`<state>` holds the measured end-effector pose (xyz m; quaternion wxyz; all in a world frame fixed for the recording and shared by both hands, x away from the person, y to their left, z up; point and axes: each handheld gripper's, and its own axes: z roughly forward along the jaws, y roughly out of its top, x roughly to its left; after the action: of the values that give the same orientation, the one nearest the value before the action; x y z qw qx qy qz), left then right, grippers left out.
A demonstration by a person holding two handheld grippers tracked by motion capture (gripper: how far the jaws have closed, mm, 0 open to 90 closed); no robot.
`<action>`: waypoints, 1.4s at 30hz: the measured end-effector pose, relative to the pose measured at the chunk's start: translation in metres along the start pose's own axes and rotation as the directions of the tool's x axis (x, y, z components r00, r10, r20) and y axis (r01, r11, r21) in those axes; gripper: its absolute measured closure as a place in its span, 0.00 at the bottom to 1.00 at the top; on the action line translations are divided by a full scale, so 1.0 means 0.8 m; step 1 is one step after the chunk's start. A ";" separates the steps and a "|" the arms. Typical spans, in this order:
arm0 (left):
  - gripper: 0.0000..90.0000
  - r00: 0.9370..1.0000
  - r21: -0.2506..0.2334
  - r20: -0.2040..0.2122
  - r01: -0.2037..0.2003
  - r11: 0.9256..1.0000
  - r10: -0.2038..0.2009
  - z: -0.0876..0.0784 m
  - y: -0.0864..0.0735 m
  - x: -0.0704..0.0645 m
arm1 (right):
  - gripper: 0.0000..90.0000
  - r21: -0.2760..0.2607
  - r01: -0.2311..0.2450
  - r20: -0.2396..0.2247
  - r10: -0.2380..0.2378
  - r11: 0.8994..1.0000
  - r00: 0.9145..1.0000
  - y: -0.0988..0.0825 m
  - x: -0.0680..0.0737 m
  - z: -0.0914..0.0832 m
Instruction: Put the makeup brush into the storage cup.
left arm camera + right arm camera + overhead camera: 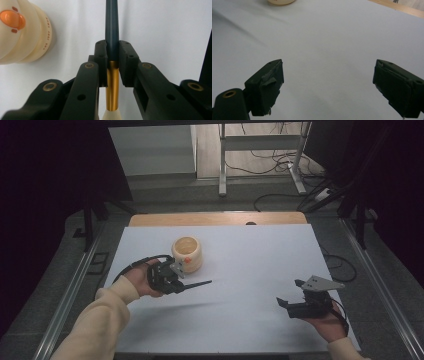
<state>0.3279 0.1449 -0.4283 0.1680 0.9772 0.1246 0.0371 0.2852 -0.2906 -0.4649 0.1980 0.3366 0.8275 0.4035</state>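
- While the left tongs [112,62] are clenched on a brush [111,27], the pads pinch it just where the dark handle meets the gold ferrule; its pale bristle tuft shows at 6 o'clock in the left gripper view, so the handle points away from the hand
- From the high view, the brush [192,284] is held roughly level above the white counter [250,265], its slim dark handle pointing toward 3 o'clock from the left tongs [181,285]
- Just beside that hand, at about 12 o'clock from it, stands a cream ribbed cup [187,252] with an orange mark on its side; its mouth looks empty
- Off at the counter's 4 o'clock corner, the right tongs [290,295] are released, jaws standing wide with nothing between them, hovering over bare white surface
- Judged from this, picking up the brush is done; what seems left is carrying it to the cup and setting it inside, likely needing a tilt toward upright, and letting go
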 end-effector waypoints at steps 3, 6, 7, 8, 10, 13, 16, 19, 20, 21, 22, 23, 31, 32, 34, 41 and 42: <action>0.88 1.000 -0.008 0.017 -0.007 1.000 0.007 0.001 0.003 -0.002 | 0.11 0.003 0.001 0.000 -0.001 1.000 1.000 0.001 0.001 0.000; 0.88 1.000 -0.004 0.011 -0.011 1.000 0.011 0.002 0.008 -0.003 | 0.11 0.000 0.001 0.000 -0.001 1.000 1.000 0.001 0.001 0.000; 0.88 1.000 -0.005 0.008 -0.012 1.000 0.012 0.002 0.009 -0.004 | 0.11 0.002 0.002 0.000 -0.002 1.000 1.000 0.001 0.001 0.000; 0.88 1.000 -0.004 0.008 -0.015 1.000 0.015 0.002 0.010 -0.004 | 0.11 0.002 0.003 -0.001 -0.003 1.000 1.000 0.001 0.001 0.000; 0.88 1.000 -0.003 0.009 -0.018 1.000 0.018 0.003 0.013 -0.004 | 0.11 0.001 0.007 -0.001 -0.007 1.000 1.000 0.001 0.002 0.001; 0.88 1.000 -0.001 0.013 -0.020 1.000 0.020 0.005 0.017 -0.004 | 0.11 0.001 0.008 -0.003 -0.008 1.000 1.000 0.002 0.003 0.001; 0.88 1.000 0.009 0.018 -0.026 1.000 0.026 0.009 0.020 -0.004 | 0.12 0.005 0.007 -0.005 -0.007 1.000 1.000 0.002 0.003 0.002; 0.88 0.999 0.012 0.018 -0.027 1.000 0.027 0.012 0.023 -0.005 | 0.12 0.006 0.007 -0.007 -0.007 1.000 1.000 0.002 0.003 0.003; 0.88 1.000 0.013 0.018 -0.026 1.000 0.026 0.013 0.024 -0.005 | 0.12 0.006 0.008 -0.007 -0.008 1.000 1.000 0.002 0.003 0.003; 0.88 0.999 0.013 0.017 -0.027 1.000 0.027 0.014 0.025 -0.005 | 0.12 0.006 0.008 -0.007 -0.008 1.000 1.000 0.002 0.003 0.003; 0.88 1.000 0.015 0.016 -0.025 1.000 0.025 0.014 0.026 -0.005 | 0.12 0.006 0.007 -0.007 -0.007 1.000 1.000 0.002 0.004 0.003; 0.88 1.000 0.021 0.013 -0.029 0.999 0.029 0.015 0.027 -0.005 | 0.12 0.006 0.008 -0.007 -0.008 1.000 1.000 0.002 0.004 0.003; 0.88 0.999 0.029 0.011 -0.034 0.999 0.033 0.022 0.038 -0.005 | 0.12 0.010 0.014 -0.010 -0.014 1.000 1.000 0.003 0.006 0.005; 0.88 0.999 0.030 0.010 -0.035 0.999 0.034 0.022 0.039 -0.005 | 0.12 0.011 0.015 -0.011 -0.015 1.000 1.000 0.003 0.006 0.005; 0.88 0.999 0.027 0.010 -0.033 0.999 0.033 0.024 0.041 -0.005 | 0.12 0.012 0.013 -0.012 -0.013 1.000 1.000 0.003 0.007 0.005; 0.88 1.000 0.039 0.001 -0.008 0.999 0.008 0.027 0.046 -0.003 | 0.12 0.015 0.022 -0.011 -0.021 1.000 1.000 0.006 0.009 0.008; 0.88 1.000 0.040 0.003 -0.007 0.999 0.007 0.028 0.047 -0.003 | 0.12 0.014 0.028 -0.011 -0.028 1.000 1.000 0.006 0.009 0.008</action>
<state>0.3367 0.1030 -0.4365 0.1483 0.9809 0.1215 0.0337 0.2860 -0.2794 -0.4654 0.1966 0.3241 0.8361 0.3966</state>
